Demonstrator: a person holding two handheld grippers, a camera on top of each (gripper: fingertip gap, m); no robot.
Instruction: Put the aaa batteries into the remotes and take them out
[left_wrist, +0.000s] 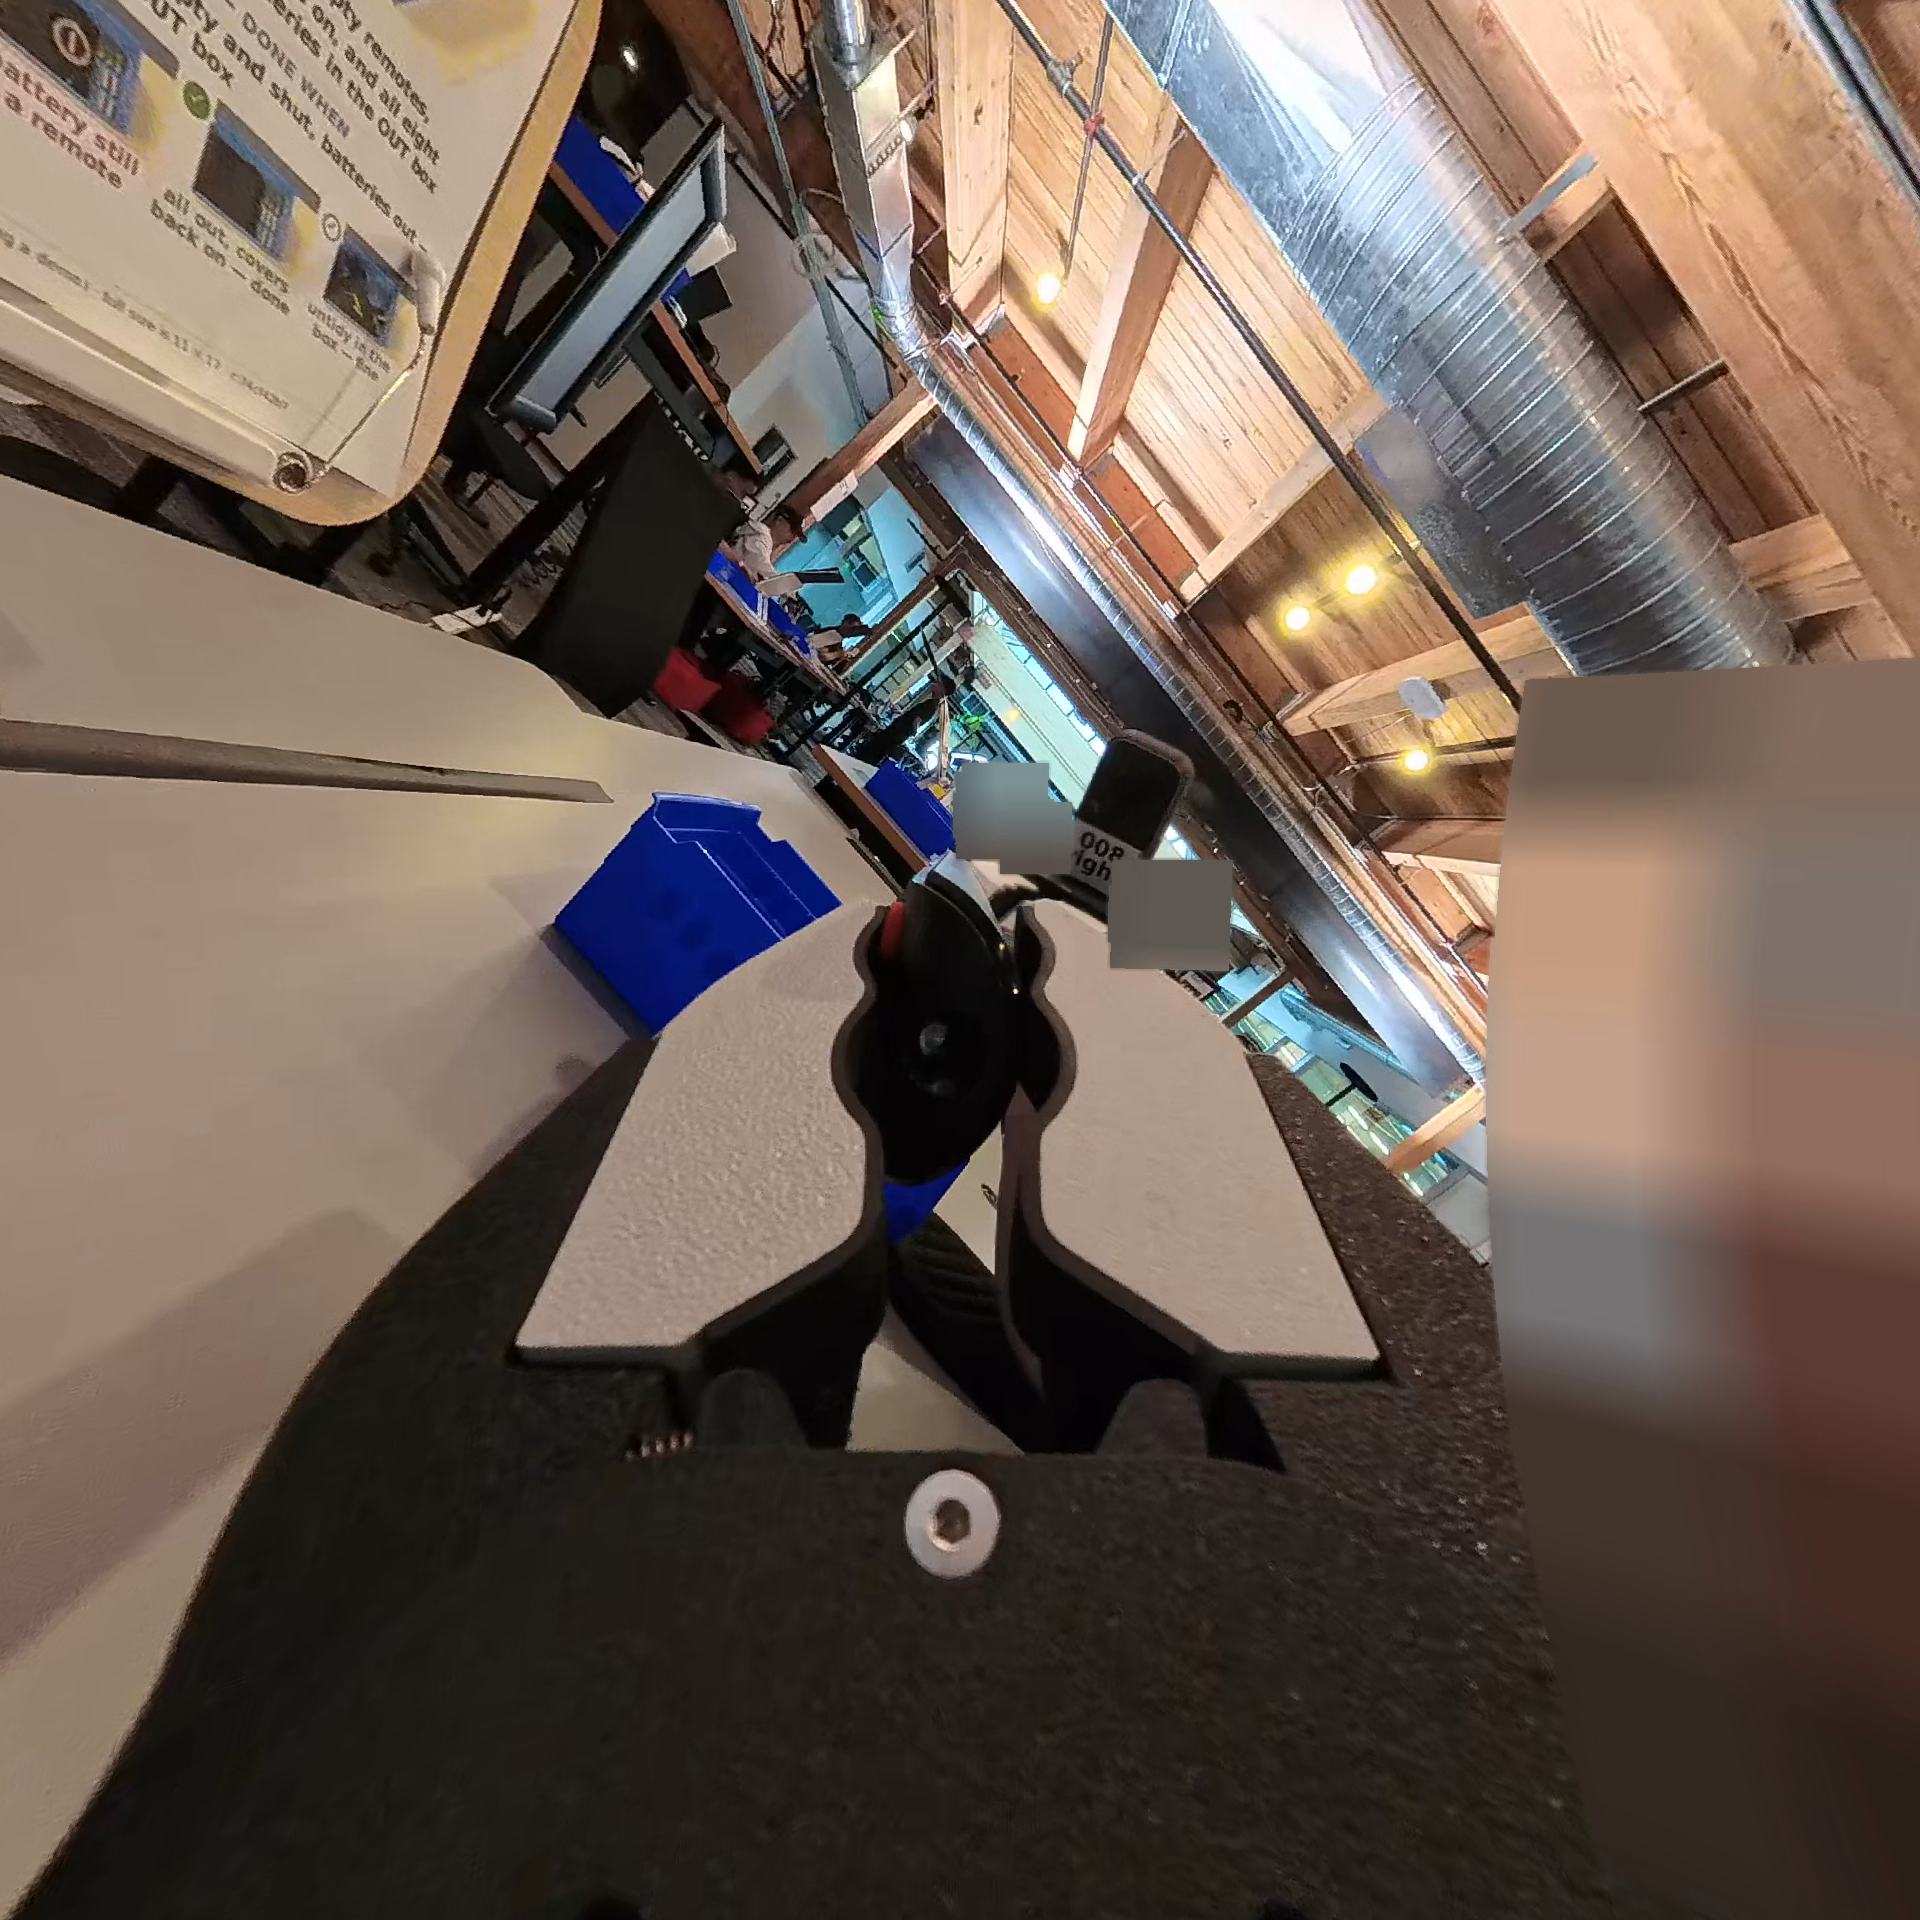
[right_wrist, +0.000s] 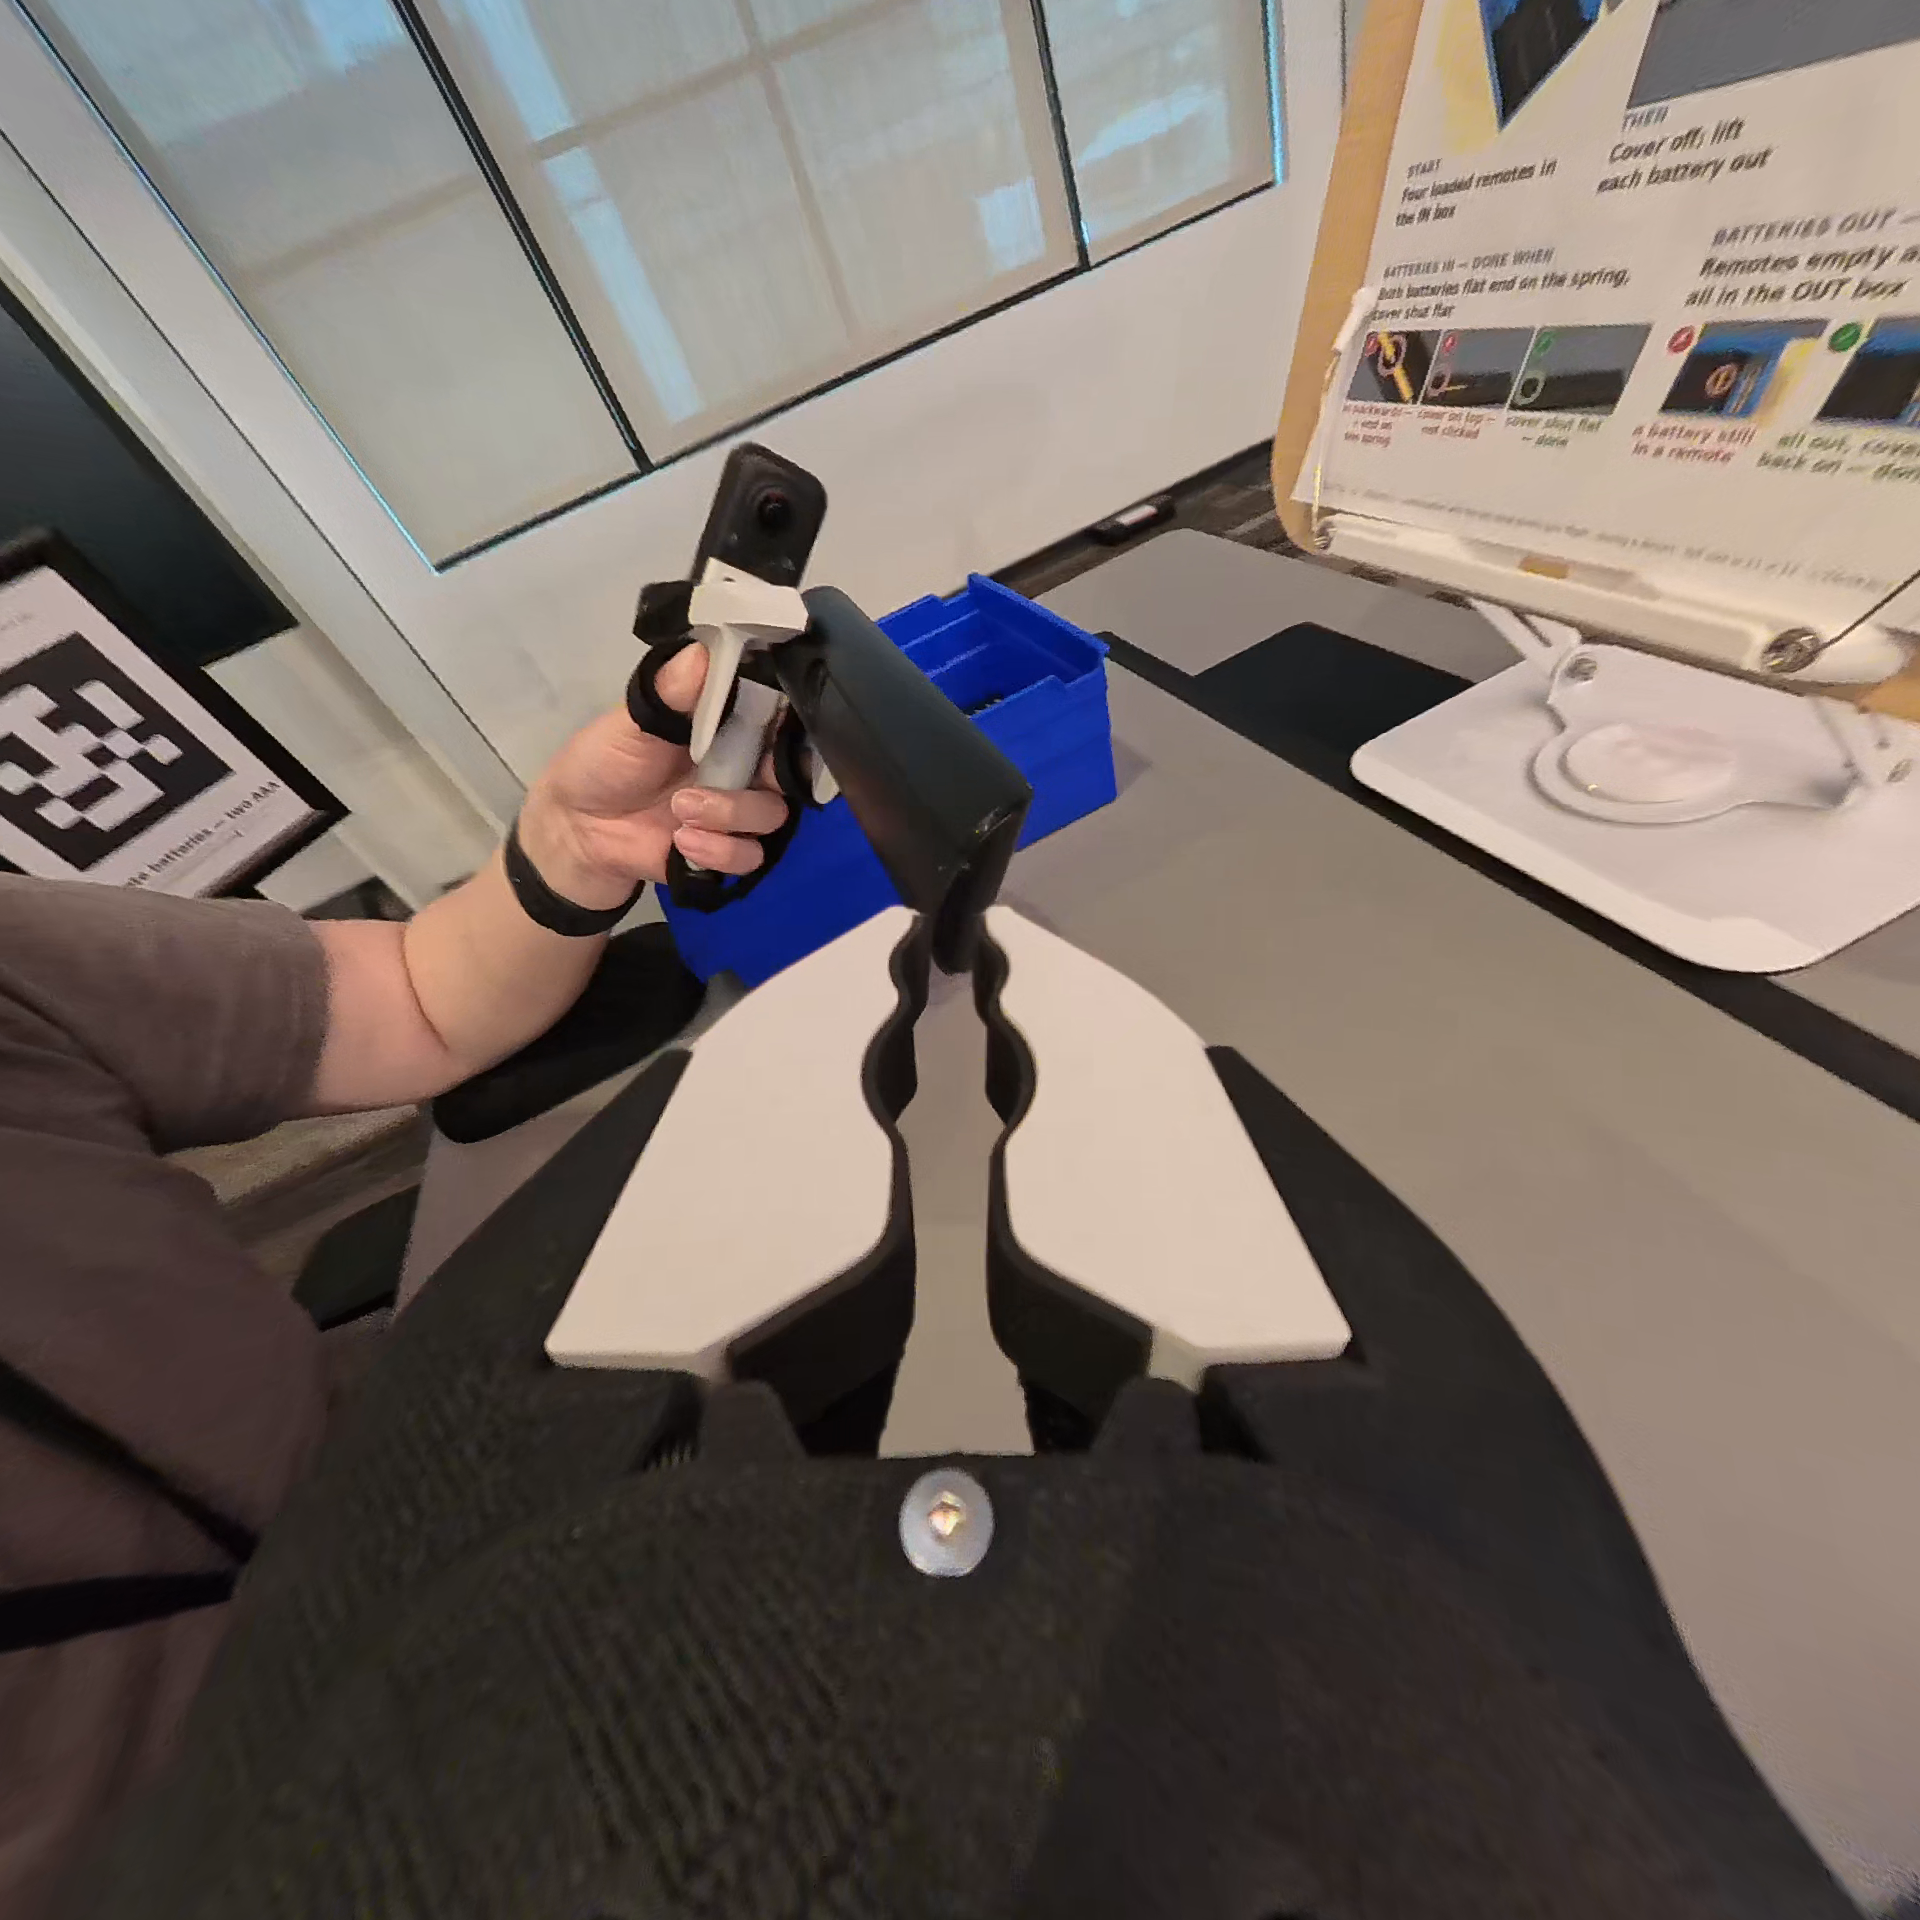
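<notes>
Each gripper (right_wrist: 951, 940) has pale grey fingers (right_wrist: 748, 1174) with wavy black inner edges on a rough black body carrying one silver hex screw (right_wrist: 945, 1522); the person wears a grey-brown sleeve (right_wrist: 135, 1018) and black wristband (right_wrist: 556, 899)

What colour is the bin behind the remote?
Blue; the bin shows best in the right wrist view, behind the black remote.

wrist views close, shared blue bin (left_wrist: 696, 914)

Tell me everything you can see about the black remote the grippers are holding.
The remote is a slim, matte black plastic bar with rounded ends, held in the air above the grey table, tilted. The right gripper pinches its near end; its far end sits between the left gripper fingers, where a red button shows. A blue bin stands behind it.
</notes>
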